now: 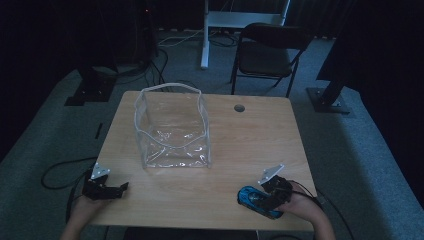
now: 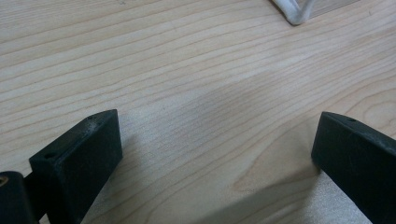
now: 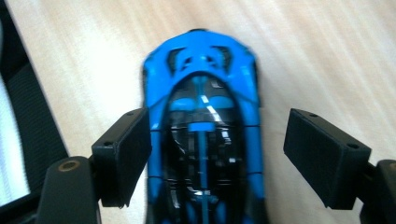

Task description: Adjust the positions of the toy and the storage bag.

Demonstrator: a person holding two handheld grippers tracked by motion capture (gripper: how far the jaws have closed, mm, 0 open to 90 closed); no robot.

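A blue and black toy car (image 3: 203, 140) lies on the wooden table (image 1: 250, 145) near its front right corner. My right gripper (image 3: 217, 116) straddles the car from above and behind; its left pad sits against the car's side, while the right pad stands clearly off it, so the jaws are open. In the high view that car (image 1: 251, 198) lies just left of the right gripper (image 1: 261, 200). My left gripper (image 1: 122, 187) rests at the front left of the table. Its jaws (image 2: 218, 116) are spread wide over bare wood.
A clear plastic bag (image 1: 172, 127) with white trim stands open at the table's middle left; its corner (image 2: 294, 11) is ahead of the left gripper. A round cable hole (image 1: 239, 107) is near the far edge. A dark chair (image 1: 267, 50) stands behind the table.
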